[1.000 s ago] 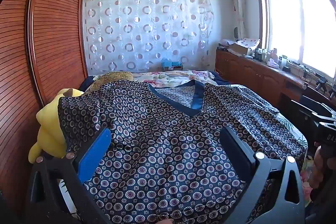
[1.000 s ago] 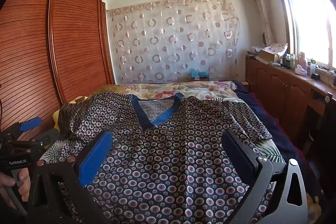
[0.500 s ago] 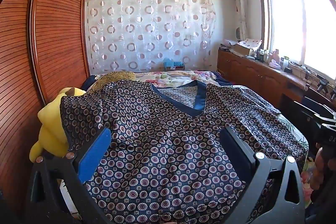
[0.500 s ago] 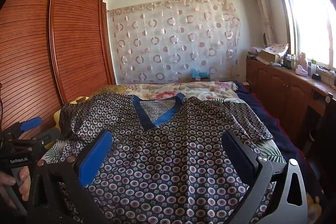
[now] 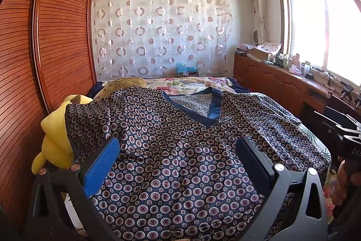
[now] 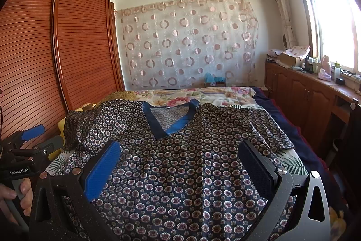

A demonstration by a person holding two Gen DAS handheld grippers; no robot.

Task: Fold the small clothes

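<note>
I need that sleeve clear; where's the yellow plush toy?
In the left wrist view, the yellow plush toy sits at the bed's left edge beside the wardrobe, under the shirt sleeve.

The shirt (image 5: 180, 150) is smooth cloth with a satin sheen, its neckband (image 6: 158, 123) a plainer glossy blue. The wardrobe doors (image 6: 83, 42) are ribbed, polished wood. The sheer curtain (image 5: 158, 33) looks gauzy. The left gripper (image 5: 178, 164) is matt black plastic with a ridged blue pad (image 5: 101, 164) and shiny metal screws.
</note>
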